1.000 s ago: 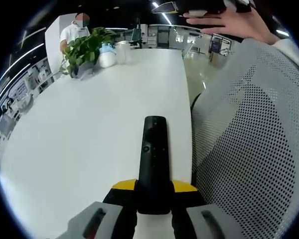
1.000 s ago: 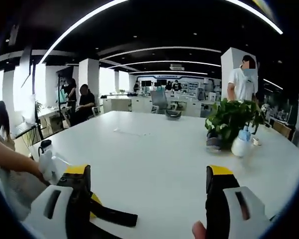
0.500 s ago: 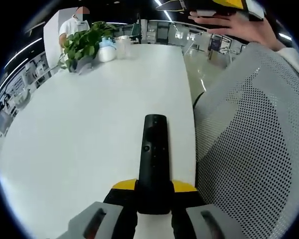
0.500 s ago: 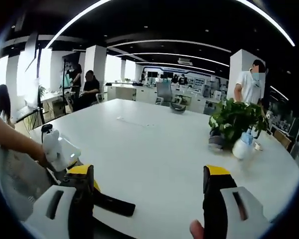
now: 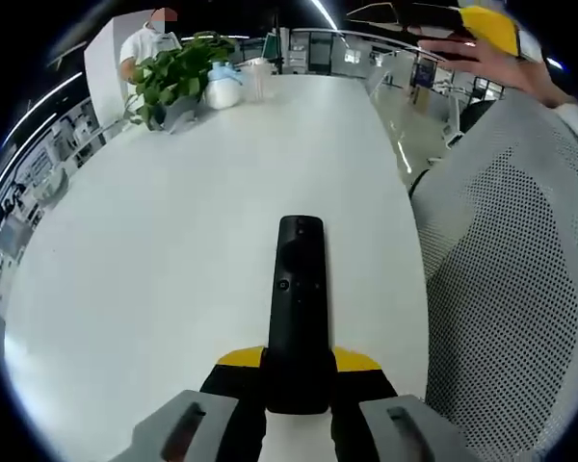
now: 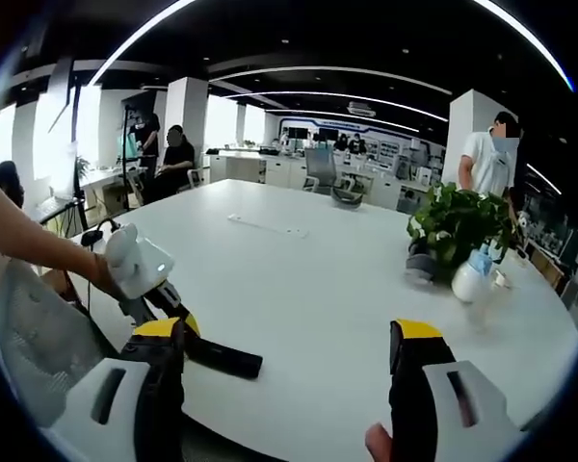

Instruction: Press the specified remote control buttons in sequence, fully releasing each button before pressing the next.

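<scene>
The left hand-held gripper (image 5: 297, 385), level above the near edge of the broad white desk (image 5: 154, 241), grips the near end of a slim black remote control (image 5: 299, 298) pointing away. The right hand-held gripper (image 6: 284, 385) stands wide apart, holding nothing. No lettering is legible.

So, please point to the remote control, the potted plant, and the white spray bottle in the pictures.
remote control (image 5: 297, 308), left gripper view, middle of its black face
potted plant (image 6: 455, 223), right gripper view, its green leaves
white spray bottle (image 6: 470, 279), right gripper view, its white body
</scene>
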